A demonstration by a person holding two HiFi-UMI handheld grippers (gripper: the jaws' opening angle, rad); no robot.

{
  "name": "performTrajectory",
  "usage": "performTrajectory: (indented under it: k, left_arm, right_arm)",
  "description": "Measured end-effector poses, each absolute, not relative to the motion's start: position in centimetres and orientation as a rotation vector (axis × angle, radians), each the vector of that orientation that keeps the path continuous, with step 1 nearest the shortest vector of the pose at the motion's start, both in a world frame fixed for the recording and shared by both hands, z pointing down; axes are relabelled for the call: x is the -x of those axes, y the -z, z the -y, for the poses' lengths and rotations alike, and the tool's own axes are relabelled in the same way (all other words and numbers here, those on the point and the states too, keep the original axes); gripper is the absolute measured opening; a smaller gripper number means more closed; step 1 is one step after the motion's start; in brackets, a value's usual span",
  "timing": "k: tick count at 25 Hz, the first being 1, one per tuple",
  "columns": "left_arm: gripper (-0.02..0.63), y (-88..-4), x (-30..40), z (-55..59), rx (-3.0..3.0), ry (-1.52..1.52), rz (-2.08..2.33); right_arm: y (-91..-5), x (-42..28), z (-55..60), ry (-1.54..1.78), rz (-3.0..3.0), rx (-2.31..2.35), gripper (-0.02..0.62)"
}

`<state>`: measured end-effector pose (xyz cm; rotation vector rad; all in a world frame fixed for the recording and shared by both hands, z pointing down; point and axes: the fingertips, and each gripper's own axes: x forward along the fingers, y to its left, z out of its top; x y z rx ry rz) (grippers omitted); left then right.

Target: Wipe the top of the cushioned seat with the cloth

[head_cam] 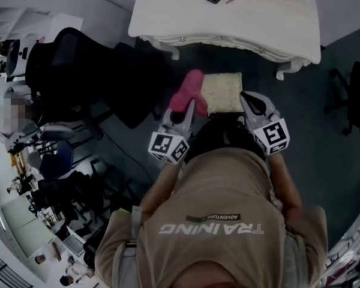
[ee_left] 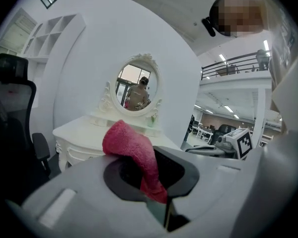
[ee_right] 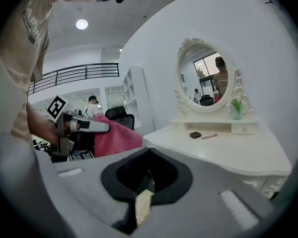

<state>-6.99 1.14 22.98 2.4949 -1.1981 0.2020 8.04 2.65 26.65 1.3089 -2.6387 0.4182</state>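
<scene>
Ok so: my left tongs are clamped tight on the cloth, pinching one end so the rest flops up and over the tip in a loose hump. I've got it that way so there's a fat soft bit to drag across instead of bare plastic. Right now it's in the air just off the seat's left edge, not on top yet as far as I can tell, so I'd say the wiping hasn't started.

My right tongs are pretty much closed with nothing in them. All I see through the slit is a sliver of the seat underneath. They sit just beside the seat's right edge, out of the way, and could steady it if it scoots.

The seat is on the floor, tucked close to the front edge of the white surface.

Materials:
- The cloth is pink terry, fuzzy and thick, and should drape and grab dust fine.
- The seat top is a squarish cream pad with a grainy, slightly sparkly weave, so fibres might catch a bit.
- The surface is glossy, with curvy carved trim and an oval mirror behind it.
</scene>
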Motion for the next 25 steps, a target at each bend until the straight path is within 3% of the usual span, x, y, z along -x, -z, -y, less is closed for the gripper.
performTrajectory:
  k: [10, 25]
  left_arm:
    - [0.041, -22.3, 13.5, 3.7, -2.51, -0.169, 1.206]
    - [0.041, -39.0, 20.0, 6.7, -2.41, -0.386, 1.16]
  right_arm:
    - [-22.5, -0.3, 0.6, -0.374, 2.639, -1.288, 0.005]
    - [-32.8, 7.1, 3.6, -0.614, 2.442, -1.196, 0.005]
